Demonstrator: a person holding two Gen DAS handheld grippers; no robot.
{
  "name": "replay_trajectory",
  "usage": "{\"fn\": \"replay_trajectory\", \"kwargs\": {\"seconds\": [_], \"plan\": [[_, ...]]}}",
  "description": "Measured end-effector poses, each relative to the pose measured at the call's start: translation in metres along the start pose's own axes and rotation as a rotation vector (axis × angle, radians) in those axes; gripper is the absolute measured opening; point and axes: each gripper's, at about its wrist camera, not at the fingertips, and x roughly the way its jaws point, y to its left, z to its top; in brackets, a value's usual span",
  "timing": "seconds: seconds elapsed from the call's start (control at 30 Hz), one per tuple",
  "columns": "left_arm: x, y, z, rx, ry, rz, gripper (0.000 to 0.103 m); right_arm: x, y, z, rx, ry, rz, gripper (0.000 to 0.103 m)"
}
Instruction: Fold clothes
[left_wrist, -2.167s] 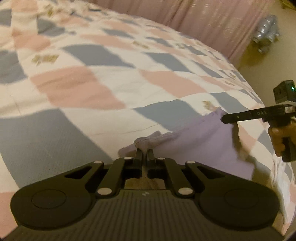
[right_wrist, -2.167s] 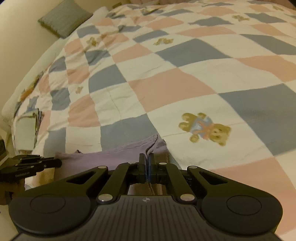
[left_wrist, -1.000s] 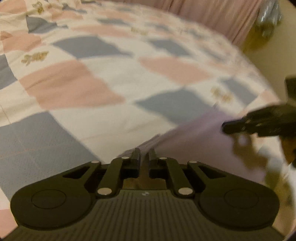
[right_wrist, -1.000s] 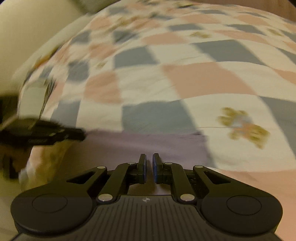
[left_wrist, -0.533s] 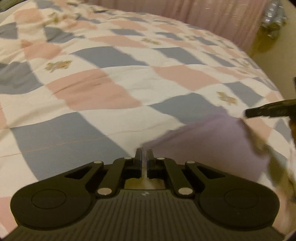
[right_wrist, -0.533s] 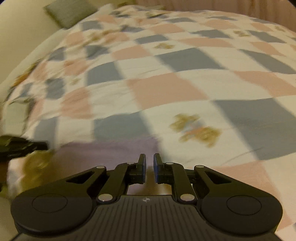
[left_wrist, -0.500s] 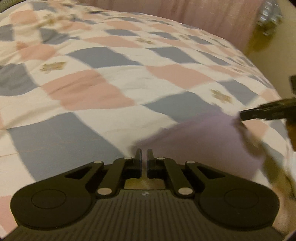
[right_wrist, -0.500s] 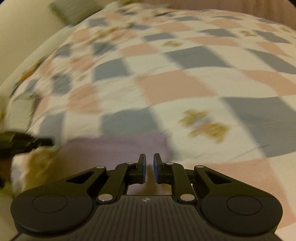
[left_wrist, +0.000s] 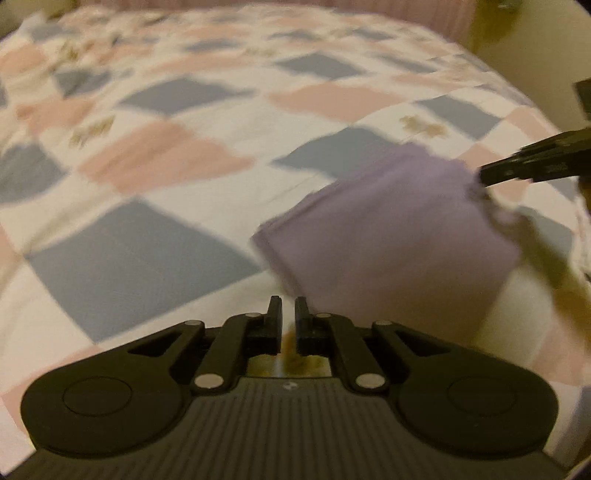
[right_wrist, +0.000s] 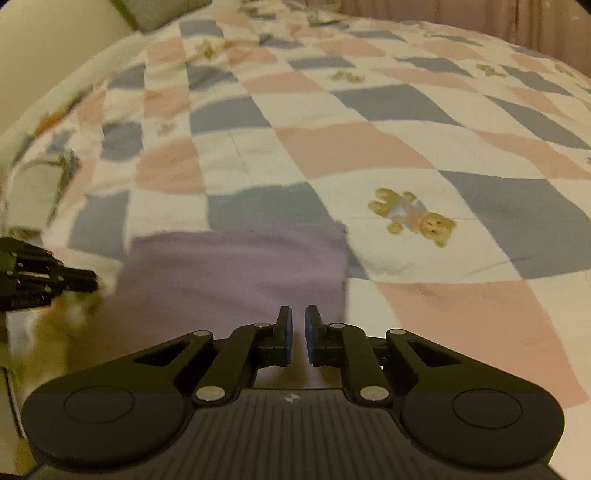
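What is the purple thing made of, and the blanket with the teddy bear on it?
The purple garment looks like soft, thin, matte fabric, perhaps cotton knit: it lies flat in stacked folded layers with limp edges. The blanket looks like a woven cotton bedcover, matte too, with small wrinkles and seam lines between its pink, blue and cream squares. The teddy bear seems printed on, though blur leaves that uncertain.

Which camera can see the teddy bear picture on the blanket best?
The right wrist view. There the teddy bear is sharp on the quilt, right of the purple cloth. The left wrist view is blurry; its small tan marks could be bears, but I cannot tell.
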Motion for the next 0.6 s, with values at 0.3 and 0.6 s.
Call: {"fn": "replay_trajectory", "kwargs": {"seconds": [0.3, 0.6], "plan": [[0.019, -0.053, -0.029, 0.391, -0.001, -0.12, 0.006, -0.011, 0.013, -0.045, 0.137, -0.024, -0.16, 0.017], [-0.024, -0.072, -0.043, 0.714, -0.161, -0.085, 0.032, -0.03, 0.089, -0.086, -0.129, -0.03, -0.308, 0.029]]}}
